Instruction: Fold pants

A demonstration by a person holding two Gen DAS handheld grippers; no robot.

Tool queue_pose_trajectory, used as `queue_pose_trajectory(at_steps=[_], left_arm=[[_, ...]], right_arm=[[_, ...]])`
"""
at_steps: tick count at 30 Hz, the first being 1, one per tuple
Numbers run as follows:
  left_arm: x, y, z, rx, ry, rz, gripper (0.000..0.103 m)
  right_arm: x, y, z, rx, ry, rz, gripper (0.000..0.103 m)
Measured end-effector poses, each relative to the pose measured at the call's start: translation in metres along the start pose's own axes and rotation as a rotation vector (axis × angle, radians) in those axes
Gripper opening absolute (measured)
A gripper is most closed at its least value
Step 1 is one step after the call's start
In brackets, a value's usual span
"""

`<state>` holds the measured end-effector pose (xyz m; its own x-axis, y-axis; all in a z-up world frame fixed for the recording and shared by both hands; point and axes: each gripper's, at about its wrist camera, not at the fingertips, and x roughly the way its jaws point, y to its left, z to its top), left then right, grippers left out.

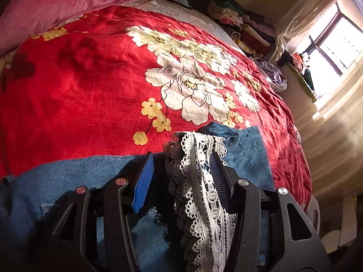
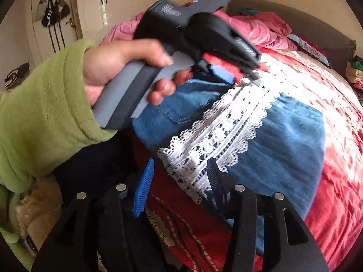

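A: Largest first. What carries everything?

B: The bed [image 1: 74, 95], under a red spread printed with pale flowers. A pink quilt [image 1: 63, 2] is bunched at its far end, and stacked clothes [image 1: 240, 22] line the wall near the window [image 1: 335, 43].

A: And the task's thing?

B: The pants [image 2: 283, 140], blue denim, lie on the spread at the near edge of the bed. A white lace strip [image 2: 226, 131] runs along them. In the right wrist view it stretches from the right gripper [image 2: 180, 185] up to the left gripper [image 2: 245, 77].

A: State of the left gripper?

B: Held in a hand [image 2: 118, 68] with a green fleece sleeve [image 2: 45, 104]. In its own view the left gripper [image 1: 181, 176] stands about half open. The lace [image 1: 199, 181] hangs bunched between the fingers, against the dark right-hand finger [image 1: 219, 179] and clear of the blue left-hand pad [image 1: 144, 181]. Nothing is pinched, as far as can be seen.

A: The right gripper?

B: Also about half open. The lace end lies by its right-hand finger [image 2: 214, 181]; the blue pad [image 2: 144, 185] is apart from it. No grip is visible.

A: Which step, then?

B: Probably taking hold at two points along the laced edge, an early stage, since the pants appear bunched rather than neatly folded.

A: What does the next move call for?

B: Likely both jaws closing on denim as well as lace, since lace alone could slip or stretch, then a level, matched carry.
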<state>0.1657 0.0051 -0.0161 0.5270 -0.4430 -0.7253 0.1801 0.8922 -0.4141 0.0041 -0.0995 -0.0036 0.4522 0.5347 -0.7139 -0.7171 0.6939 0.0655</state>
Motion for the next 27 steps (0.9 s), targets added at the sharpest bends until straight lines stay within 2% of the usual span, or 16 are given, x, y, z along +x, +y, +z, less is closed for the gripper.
queue_pose_trajectory(at_steps=[1, 2, 4, 9, 14, 21, 27], left_arm=[[-0.006, -0.002, -0.001, 0.016, -0.011, 0.018, 0.048], [-0.011, -0.003, -0.002, 0.033, -0.021, 0.043, 0.054], [-0.023, -0.004, -0.005, 0.055, -0.044, 0.078, 0.059], [-0.050, -0.001, -0.012, 0.060, -0.086, 0.106, 0.070], [-0.073, -0.006, -0.018, 0.085, -0.135, 0.161, 0.087], [-0.096, -0.020, -0.036, 0.138, -0.178, 0.206, 0.093], [-0.098, -0.029, -0.056, 0.153, -0.160, 0.220, 0.093]], right_arm=[[-0.006, -0.005, 0.001, 0.013, -0.011, -0.012, 0.055], [-0.010, -0.011, 0.002, 0.027, -0.021, -0.028, 0.057], [-0.019, -0.019, 0.002, 0.049, -0.041, -0.049, 0.057], [-0.030, -0.035, -0.003, 0.091, -0.064, -0.106, 0.057], [-0.033, -0.054, -0.006, 0.120, -0.086, -0.151, 0.057], [-0.042, -0.069, -0.011, 0.149, -0.104, -0.211, 0.057], [-0.052, -0.084, -0.017, 0.176, -0.114, -0.262, 0.057]])
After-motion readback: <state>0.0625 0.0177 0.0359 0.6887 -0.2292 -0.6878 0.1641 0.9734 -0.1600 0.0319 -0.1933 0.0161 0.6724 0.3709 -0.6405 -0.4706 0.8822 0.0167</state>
